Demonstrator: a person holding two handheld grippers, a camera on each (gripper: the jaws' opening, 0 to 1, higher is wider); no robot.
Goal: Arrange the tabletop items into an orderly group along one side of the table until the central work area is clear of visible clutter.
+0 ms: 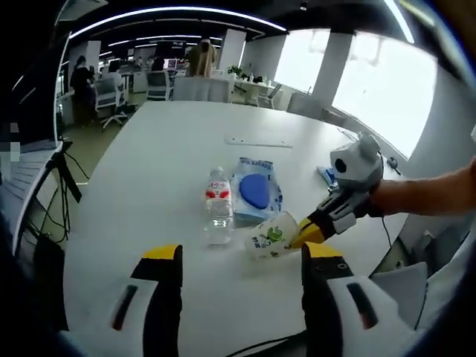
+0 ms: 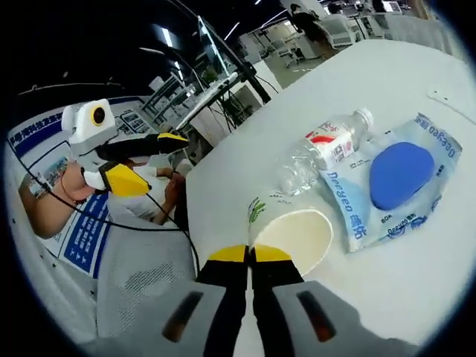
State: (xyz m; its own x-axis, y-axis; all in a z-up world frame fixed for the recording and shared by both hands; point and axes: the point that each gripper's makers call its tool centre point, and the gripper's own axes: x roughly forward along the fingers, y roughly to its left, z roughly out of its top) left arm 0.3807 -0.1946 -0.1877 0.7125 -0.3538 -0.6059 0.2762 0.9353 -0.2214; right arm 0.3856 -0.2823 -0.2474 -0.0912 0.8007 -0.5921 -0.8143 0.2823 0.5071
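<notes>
A white paper cup (image 1: 269,238) with green print lies tilted on the white table (image 1: 171,141), its mouth facing my right gripper (image 1: 311,232), which reaches in from the right and is shut on the rim. In the right gripper view the cup (image 2: 294,232) sits just past my right gripper (image 2: 250,254), whose jaws are pressed together. A clear water bottle (image 1: 219,207) (image 2: 321,152) with a red-and-white label lies beside the cup, touching a blue wipes packet (image 1: 256,192) (image 2: 396,182). My left gripper (image 1: 242,254) is open, short of the cup; it also hangs open off the table's edge (image 2: 147,160).
A thin white strip (image 1: 259,141) lies farther back on the table, and a small blue item (image 1: 327,177) sits near the right edge. A grey mesh chair (image 2: 141,275) stands by the near edge. A person (image 2: 56,197) sits behind the left gripper. Desks and chairs fill the room beyond.
</notes>
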